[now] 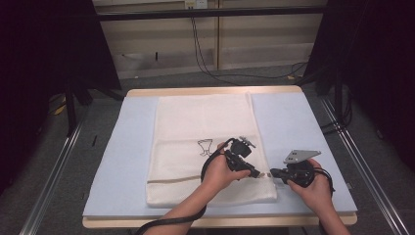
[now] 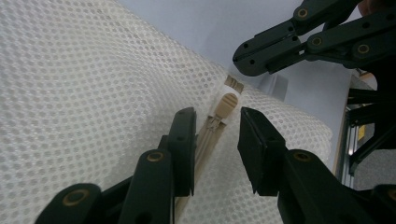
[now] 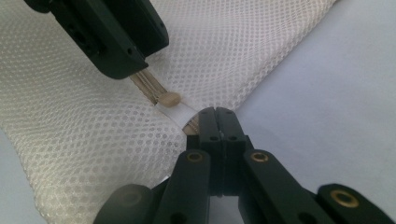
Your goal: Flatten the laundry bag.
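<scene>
at the near right corner of the mesh bag point(image 1: 205, 142) on the tabletop point(image 1: 293, 122), the right gripper point(image 3: 215, 112) pinches the bag's edge with fingers closed while the left gripper's point(image 2: 217, 135) fingers straddle the zipper pull point(image 2: 227, 103), parted.

Your right hand-held gripper point(image 3: 215, 113) has its black jaws pressed together on the white fabric end tab point(image 3: 175, 111) of the white mesh bag point(image 3: 84, 116). The beige zipper pull point(image 3: 169, 98) lies just beyond, below your left hand-held gripper point(image 3: 122, 59).
</scene>
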### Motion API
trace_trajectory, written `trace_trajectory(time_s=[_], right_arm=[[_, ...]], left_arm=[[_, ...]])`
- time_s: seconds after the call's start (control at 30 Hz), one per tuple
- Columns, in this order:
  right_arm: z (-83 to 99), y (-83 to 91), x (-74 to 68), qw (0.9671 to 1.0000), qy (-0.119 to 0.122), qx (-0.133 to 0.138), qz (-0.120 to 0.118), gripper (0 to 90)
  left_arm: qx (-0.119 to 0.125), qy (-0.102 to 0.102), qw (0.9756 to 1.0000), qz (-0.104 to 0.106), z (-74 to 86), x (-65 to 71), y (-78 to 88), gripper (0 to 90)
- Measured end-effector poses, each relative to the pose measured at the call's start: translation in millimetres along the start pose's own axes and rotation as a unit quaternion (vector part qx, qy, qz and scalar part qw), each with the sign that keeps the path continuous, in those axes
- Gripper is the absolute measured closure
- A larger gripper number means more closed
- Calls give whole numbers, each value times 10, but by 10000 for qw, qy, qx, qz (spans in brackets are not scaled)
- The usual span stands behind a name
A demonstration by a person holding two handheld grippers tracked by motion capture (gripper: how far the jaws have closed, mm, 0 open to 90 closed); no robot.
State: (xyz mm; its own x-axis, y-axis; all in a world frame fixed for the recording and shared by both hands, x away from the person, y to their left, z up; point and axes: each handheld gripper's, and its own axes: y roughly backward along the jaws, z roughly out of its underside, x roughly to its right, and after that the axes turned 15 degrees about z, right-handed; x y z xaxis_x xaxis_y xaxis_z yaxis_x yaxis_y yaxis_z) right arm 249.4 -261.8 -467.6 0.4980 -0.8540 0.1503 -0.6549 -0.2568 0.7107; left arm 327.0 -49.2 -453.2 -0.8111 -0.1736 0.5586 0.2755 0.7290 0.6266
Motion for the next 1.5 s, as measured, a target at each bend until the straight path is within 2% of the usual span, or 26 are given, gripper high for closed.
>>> trace_trajectory(time_s=[0.07,0.2,0.23,0.43,0.6,0.67,0.7,0.87,1.0,1.2,1.27,1.4,1.47,1.5], right_arm=[[0,4,2,10000,10,0,-11,900],[3,8,13,10000,21,56,-19,900],[3,12,16,10000,5,48,-8,900],[6,15,29,10000,17,83,-23,900],[24,26,50,10000,-63,47,14,900],[30,27,55,9999,-89,44,25,900],[30,26,59,10000,-81,43,31,900],[26,19,60,9999,-52,81,36,900],[23,18,55,9999,-34,93,33,900],[14,22,48,9998,-51,160,-62,900],[6,13,36,9998,-16,163,-72,900],[-10,-1,5,9997,16,176,-143,900],[-17,-8,-1,9997,33,200,-170,900],[-18,-8,-5,9997,15,196,-155,900]], left_arm=[[2,26,10000,57,-13,1,-16,662],[15,52,10000,20,-26,-3,-54,653],[23,135,9999,31,-31,10,-62,652],[-30,64,10000,51,-90,36,-137,634],[-45,103,9999,-2,-102,20,-190,618],[47,195,9998,-19,-101,17,-202,615],[46,147,9999,-44,-105,6,-209,613],[-29,214,9997,-59,-127,18,-239,600],[-54,273,9995,-166,-125,11,-256,677],[-63,408,9991,-95,-119,1,-203,786],[-78,405,9991,-96,-116,2,-193,789],[28,572,9983,-51,-95,-5,-164,797],[-67,545,9985,-47,-88,-6,-134,800],[-24,556,9984,-40,-77,-8,-127,801]])
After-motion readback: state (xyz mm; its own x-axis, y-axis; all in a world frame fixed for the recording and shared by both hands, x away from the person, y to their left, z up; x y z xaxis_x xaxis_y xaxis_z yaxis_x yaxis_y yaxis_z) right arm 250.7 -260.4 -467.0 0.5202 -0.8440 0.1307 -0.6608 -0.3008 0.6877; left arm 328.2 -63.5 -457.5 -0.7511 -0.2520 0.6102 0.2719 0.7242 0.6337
